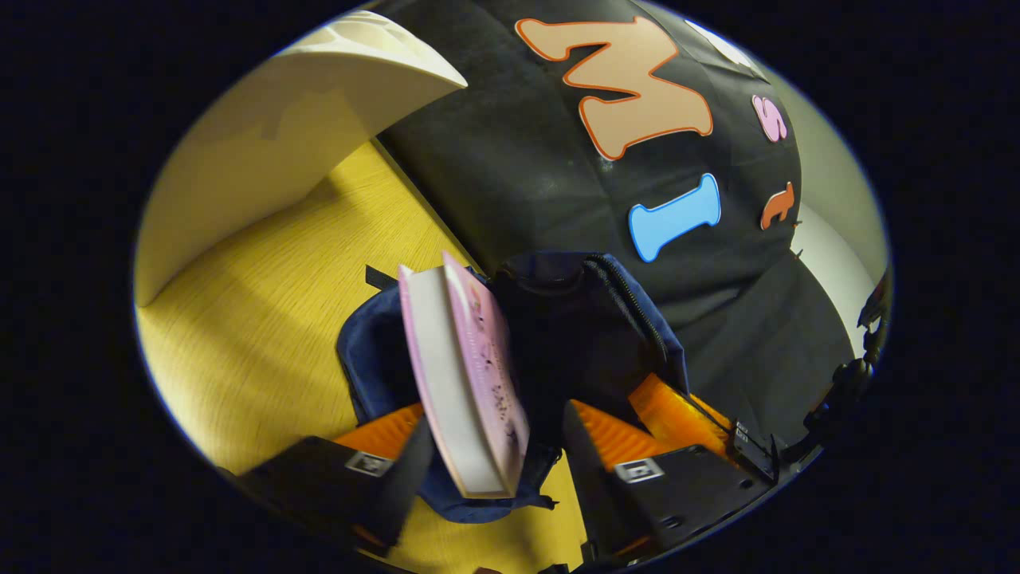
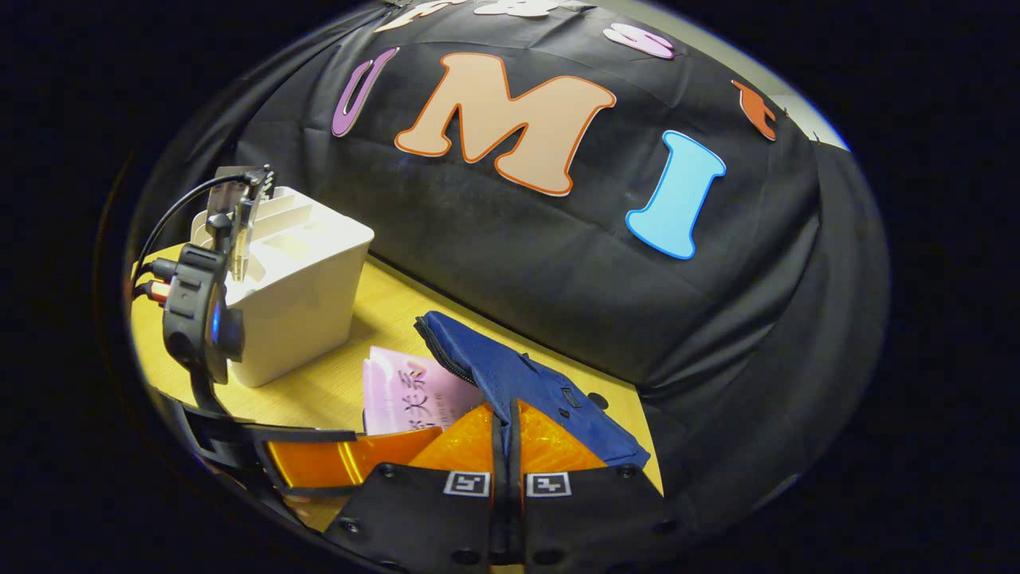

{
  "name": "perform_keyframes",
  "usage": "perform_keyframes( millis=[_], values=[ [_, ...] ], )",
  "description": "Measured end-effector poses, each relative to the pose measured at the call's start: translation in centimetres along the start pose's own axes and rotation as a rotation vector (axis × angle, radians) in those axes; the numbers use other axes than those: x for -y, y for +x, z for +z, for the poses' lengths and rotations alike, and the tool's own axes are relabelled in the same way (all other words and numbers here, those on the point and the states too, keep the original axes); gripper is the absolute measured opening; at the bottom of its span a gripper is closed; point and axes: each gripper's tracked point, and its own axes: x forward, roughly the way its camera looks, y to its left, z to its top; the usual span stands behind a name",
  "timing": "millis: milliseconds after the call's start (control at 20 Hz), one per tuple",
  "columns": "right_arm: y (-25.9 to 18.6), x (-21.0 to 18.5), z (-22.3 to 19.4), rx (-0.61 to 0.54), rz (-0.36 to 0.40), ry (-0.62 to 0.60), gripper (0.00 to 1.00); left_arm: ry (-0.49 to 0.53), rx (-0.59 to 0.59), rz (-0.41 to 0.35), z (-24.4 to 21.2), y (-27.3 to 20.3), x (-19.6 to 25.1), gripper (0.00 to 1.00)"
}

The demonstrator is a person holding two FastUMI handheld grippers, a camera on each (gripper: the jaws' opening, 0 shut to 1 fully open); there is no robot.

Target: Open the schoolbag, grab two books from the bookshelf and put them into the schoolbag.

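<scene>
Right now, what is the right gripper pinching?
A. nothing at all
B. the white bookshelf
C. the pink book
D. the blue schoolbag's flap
D: in the right gripper view the right gripper is closed on the edge of the blue schoolbag's flap, lifting it, while the pink book sits beside it and the white bookshelf stands apart on the table.

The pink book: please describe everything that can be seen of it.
The pink book is a paperback with a pale pink cover bearing dark print and a thick block of white pages. In the left gripper view it stands nearly on end, tilted, between the open fingers of the left gripper, above the open mouth of the navy schoolbag. Whether either finger touches it is unclear.
</scene>
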Motion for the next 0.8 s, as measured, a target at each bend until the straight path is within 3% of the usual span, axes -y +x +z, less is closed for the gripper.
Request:
perform_keyframes(
  millis=[50,350,500,600,650,800],
  values=[
    [0.0,0.0,-0.2,-0.004,0.001,0.002,0.05,0.030,-0.011,0.004,0.1,-0.3,-0.1,0.98],
    [0.1,-0.1,-0.5,-0.018,0.014,0.011,0.05,0.276,-0.058,-0.002,4.5,-8.5,-0.2,0.95],
    [0.2,-0.2,-0.7,-0.027,0.015,0.016,0.05,0.264,-0.057,-0.063,8.7,-13.1,1.8,0.94],
    [0.2,-0.4,-0.8,-0.035,0.015,0.011,0.03,0.299,-0.055,-0.060,11.1,-15.9,2.2,0.89],
    [0.2,-0.5,-0.9,-0.038,0.016,0.008,0.03,0.318,-0.053,-0.057,12.6,-17.3,2.2,0.94],
    [0.3,-0.8,-1.1,-0.045,0.022,0.005,0.03,0.354,-0.044,-0.030,18.0,-21.4,2.2,0.94]
  ],
)
